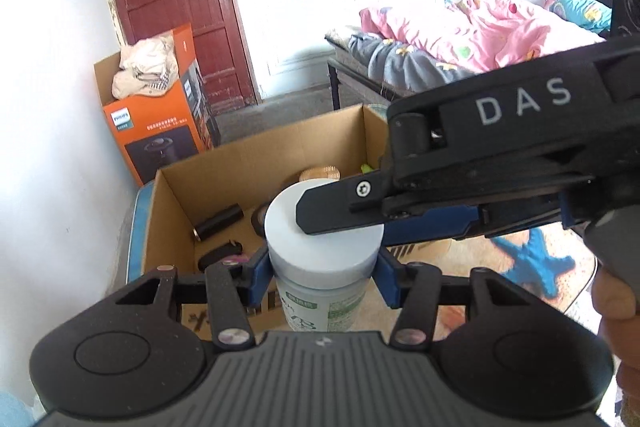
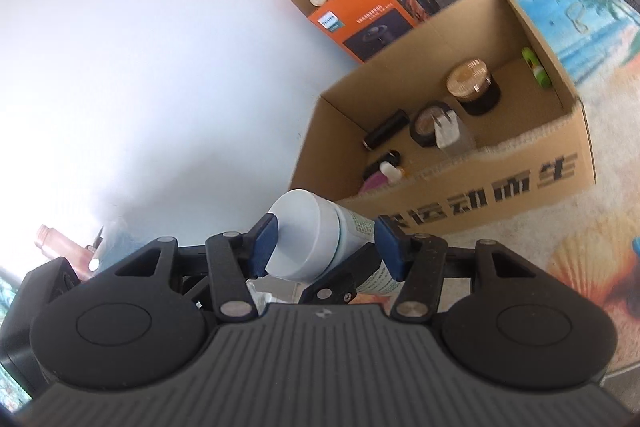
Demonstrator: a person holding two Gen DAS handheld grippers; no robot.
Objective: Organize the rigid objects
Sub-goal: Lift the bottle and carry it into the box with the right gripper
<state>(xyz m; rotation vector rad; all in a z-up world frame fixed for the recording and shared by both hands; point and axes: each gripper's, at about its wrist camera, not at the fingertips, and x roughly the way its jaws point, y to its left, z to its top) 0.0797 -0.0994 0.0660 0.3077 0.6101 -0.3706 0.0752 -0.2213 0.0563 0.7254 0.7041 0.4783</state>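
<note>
White-capped jar (image 1: 324, 247) hanging above bench, near cardboard box (image 2: 460, 183); left gripper (image 1: 322, 269) and right gripper (image 2: 326, 247) fingers both clenching it. Several items already lying boxed; jar remaining to go in.

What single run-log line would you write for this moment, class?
stage: carrying | held: white-lidded bottle | left gripper: shut on bottle | right gripper: shut on bottle | target: cardboard box, not yet reached
</note>
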